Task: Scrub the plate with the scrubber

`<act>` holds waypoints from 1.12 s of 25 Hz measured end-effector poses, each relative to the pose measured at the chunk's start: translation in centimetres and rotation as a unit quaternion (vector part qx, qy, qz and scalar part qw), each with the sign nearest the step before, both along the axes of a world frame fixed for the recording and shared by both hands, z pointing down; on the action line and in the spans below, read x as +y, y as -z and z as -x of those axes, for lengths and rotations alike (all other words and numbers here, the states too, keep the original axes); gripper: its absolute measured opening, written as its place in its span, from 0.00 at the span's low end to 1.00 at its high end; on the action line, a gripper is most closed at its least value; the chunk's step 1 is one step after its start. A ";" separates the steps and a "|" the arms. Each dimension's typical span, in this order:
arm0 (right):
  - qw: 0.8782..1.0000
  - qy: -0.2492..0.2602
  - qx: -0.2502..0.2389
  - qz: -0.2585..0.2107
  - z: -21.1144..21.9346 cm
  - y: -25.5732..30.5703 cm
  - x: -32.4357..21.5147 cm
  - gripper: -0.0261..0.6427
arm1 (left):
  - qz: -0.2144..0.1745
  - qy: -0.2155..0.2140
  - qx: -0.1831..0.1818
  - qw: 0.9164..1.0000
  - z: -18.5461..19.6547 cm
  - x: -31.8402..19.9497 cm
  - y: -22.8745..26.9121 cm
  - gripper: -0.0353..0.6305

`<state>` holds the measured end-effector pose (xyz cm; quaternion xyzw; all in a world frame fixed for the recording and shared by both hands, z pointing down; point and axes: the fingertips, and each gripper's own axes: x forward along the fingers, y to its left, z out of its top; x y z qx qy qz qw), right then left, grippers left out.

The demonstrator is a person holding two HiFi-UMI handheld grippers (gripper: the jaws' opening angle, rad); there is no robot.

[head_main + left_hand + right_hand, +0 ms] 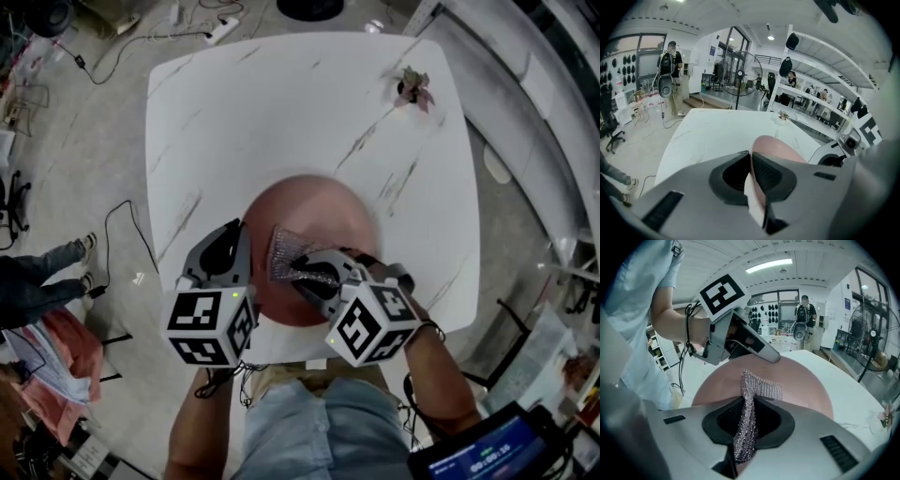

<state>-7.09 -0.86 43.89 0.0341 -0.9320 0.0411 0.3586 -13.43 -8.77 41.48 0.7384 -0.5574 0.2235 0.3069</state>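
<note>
Our right claw (746,423) is clamped on the mesh scrubber (761,387), which we judge soft and limp, its long axis running forward from the jaws over the pink plate (806,390), while our left claw (751,183) pinches that stiff, probably slippery, breakable plate by its near rim on the white surface (281,103).

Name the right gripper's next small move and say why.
Probably drag the scrubber across the plate in a short stroke. The right gripper is clamped on the scrubber, whose mesh fans out over the plate, and the left gripper pinches the plate's rim, steadying it.
</note>
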 end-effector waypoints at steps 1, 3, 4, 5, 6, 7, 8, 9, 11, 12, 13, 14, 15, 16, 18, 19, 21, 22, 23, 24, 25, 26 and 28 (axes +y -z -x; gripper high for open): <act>1.000 0.007 -0.002 0.002 0.0 0.0 0.4 0.13 | 0.002 -0.001 0.000 1.000 0.0 0.0 -0.1 0.08; 1.000 0.022 -0.003 0.006 0.1 -0.1 1.1 0.13 | 0.004 0.000 0.000 1.000 0.1 0.0 -0.2 0.08; 1.000 0.029 -0.004 0.008 0.2 -0.1 1.5 0.13 | 0.003 0.001 -0.001 1.000 0.2 0.0 -0.3 0.08; 0.999 0.036 -0.004 0.010 0.2 -0.1 1.9 0.13 | 0.002 0.002 -0.002 1.000 0.3 0.0 -0.4 0.08; 0.999 0.043 -0.004 0.013 0.2 -0.2 2.2 0.13 | 0.001 0.001 -0.002 1.000 0.3 -0.1 -0.4 0.08; 0.999 0.049 -0.004 0.016 0.2 -0.2 2.6 0.13 | 0.001 0.000 -0.003 1.000 0.3 -0.1 -0.4 0.08; 0.998 0.056 -0.005 0.020 0.1 -0.2 2.9 0.13 | 0.001 -0.001 -0.003 1.000 0.3 -0.2 -0.4 0.08; 0.998 0.063 -0.004 0.025 0.0 -0.1 3.2 0.13 | 0.001 -0.001 -0.004 1.000 0.3 -0.2 -0.4 0.08; 0.997 0.074 -0.002 0.036 -0.2 -0.2 3.9 0.13 | 0.002 -0.001 -0.004 1.000 0.3 -0.2 -0.4 0.08; 0.996 0.077 0.001 0.041 -0.4 -0.4 4.2 0.13 | 0.002 0.000 -0.004 1.000 0.4 -0.2 -0.5 0.08; 0.996 0.077 0.004 0.045 -0.6 -0.5 4.4 0.13 | 0.002 0.001 -0.004 1.000 0.5 -0.2 -0.5 0.08; 0.996 0.076 0.007 0.049 -0.9 -0.7 4.5 0.13 | 0.001 0.002 -0.004 1.000 0.5 -0.2 -0.5 0.08; 0.996 0.073 0.011 0.052 -1.1 -0.8 4.6 0.13 | 0.001 0.003 -0.004 1.000 0.6 -0.2 -0.5 0.08; 0.996 0.070 0.014 0.054 -1.3 -0.9 4.6 0.13 | 0.000 0.003 -0.005 1.000 0.7 -0.1 -0.4 0.08; 0.996 0.062 0.018 0.057 -1.7 -1.2 4.6 0.13 | 0.000 0.003 -0.007 1.000 0.8 -0.1 -0.4 0.08; 0.996 0.058 0.021 0.058 -1.9 -1.3 4.5 0.12 | 0.000 0.003 -0.007 1.000 0.8 -0.1 -0.4 0.08; 0.997 0.049 0.026 0.061 -2.2 -1.5 4.3 0.12 | 0.001 0.003 -0.007 1.000 0.8 -0.1 -0.4 0.08; 0.997 0.043 0.029 0.062 -2.4 -1.6 4.2 0.12 | 0.001 0.004 -0.007 1.000 0.8 0.0 -0.4 0.08; 0.997 0.037 0.032 0.063 -2.6 -1.7 4.0 0.12 | 0.001 0.004 -0.007 1.000 0.8 0.0 -0.4 0.08; 0.997 0.029 0.035 0.064 -2.8 -1.9 3.8 0.12 | 0.000 0.005 -0.007 1.000 0.9 0.0 -0.4 0.08; 0.997 0.021 0.037 0.065 -3.0 -2.0 3.6 0.13 | 0.000 0.005 -0.007 1.000 0.9 0.0 -0.4 0.08; 0.997 0.012 0.039 0.067 -3.2 -2.1 3.4 0.13 | -0.001 0.005 -0.008 1.000 0.9 0.0 -0.4 0.08; 0.997 -0.009 0.041 0.068 -3.5 -2.3 2.9 0.13 | -0.002 0.006 -0.008 1.000 0.9 0.0 -0.3 0.08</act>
